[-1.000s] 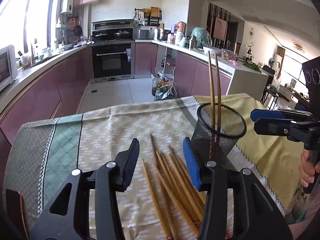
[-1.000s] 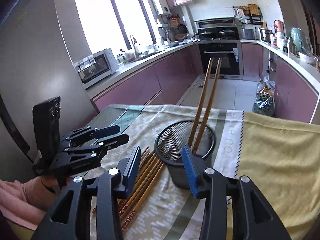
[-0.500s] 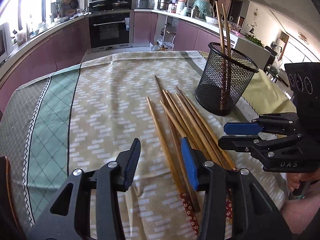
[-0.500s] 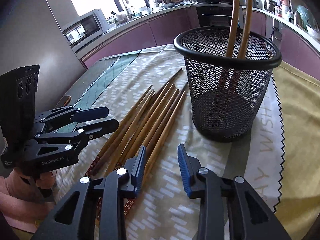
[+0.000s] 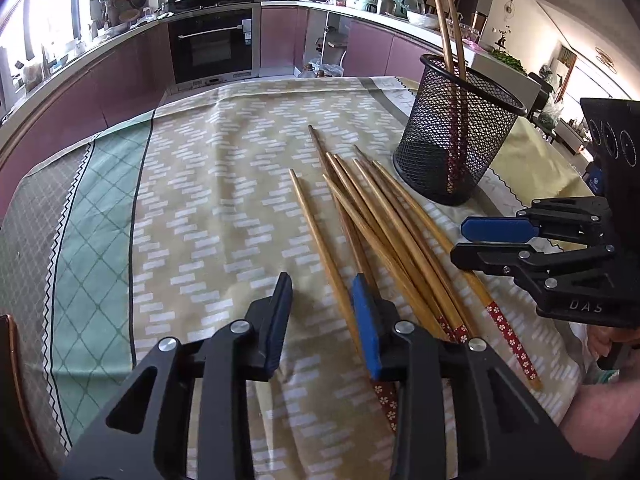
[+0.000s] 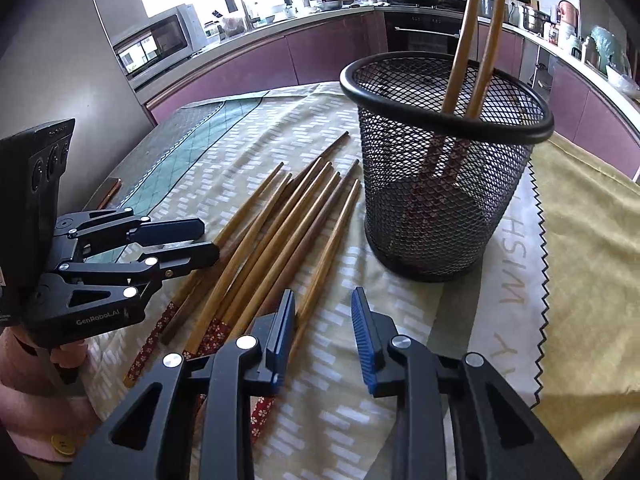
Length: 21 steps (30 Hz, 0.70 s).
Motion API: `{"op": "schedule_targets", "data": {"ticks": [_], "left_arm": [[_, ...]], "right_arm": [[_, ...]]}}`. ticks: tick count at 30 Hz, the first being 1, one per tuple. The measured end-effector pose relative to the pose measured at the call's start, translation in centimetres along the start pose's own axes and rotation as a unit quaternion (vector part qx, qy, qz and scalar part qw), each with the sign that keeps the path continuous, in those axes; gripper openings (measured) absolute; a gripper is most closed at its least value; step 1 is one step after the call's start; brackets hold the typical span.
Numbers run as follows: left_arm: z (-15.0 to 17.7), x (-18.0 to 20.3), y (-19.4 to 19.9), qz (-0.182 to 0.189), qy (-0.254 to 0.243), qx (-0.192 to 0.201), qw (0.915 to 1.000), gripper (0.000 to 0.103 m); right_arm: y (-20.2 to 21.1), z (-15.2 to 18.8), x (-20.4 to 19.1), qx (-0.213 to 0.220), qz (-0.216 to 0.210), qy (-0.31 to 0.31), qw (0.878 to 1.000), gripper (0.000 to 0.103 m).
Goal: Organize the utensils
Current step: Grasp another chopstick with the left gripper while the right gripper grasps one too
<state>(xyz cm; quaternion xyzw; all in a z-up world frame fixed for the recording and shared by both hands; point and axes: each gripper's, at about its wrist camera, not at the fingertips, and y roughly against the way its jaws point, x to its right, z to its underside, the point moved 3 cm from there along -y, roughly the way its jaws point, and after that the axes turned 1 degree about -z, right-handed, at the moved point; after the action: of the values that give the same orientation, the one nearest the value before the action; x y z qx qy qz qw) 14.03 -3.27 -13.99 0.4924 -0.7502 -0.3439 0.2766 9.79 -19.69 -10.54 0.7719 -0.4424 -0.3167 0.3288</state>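
Chopsticks (image 5: 376,224) lay fanned on the patterned cloth (image 5: 224,184) just beside the black mesh holder (image 6: 444,168), which already had two chopsticks (image 6: 476,36) standing in it, leaning on its rim. That was a small part of the job; roughly eight were left loose on the cloth. Both tools had just been narrowing. The left gripper (image 5: 322,320) was part-spread, its pads either side of the outermost chopstick's shaft without clearly pressing it. The right gripper (image 6: 322,332) was likewise part-spread, with the pile's nearest chopstick running under its left pad and bare cloth between the jaws.
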Motion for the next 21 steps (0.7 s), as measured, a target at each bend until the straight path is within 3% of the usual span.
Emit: {"op": "schedule_targets", "data": {"ticks": [9,16,21], "left_arm": [[-1.2,0.1,-1.1,-0.012,-0.004,-0.007,0.9999,0.029],[-1.9,-0.3,-1.7,-0.022,0.012,-0.008,0.9997,0.014],[-1.9,-0.7,-1.7,-0.020,0.034,-0.005,0.9992,0.009]], "right_arm": [[-0.9,-0.7,-0.2,0.000,0.022,0.008,1.000,0.024],[-0.9,-0.8,0.7,0.007,0.017,-0.013,1.000,0.012],[-0.6,-0.6,1.6,0.010,-0.004,-0.042,0.999,0.006]]}}
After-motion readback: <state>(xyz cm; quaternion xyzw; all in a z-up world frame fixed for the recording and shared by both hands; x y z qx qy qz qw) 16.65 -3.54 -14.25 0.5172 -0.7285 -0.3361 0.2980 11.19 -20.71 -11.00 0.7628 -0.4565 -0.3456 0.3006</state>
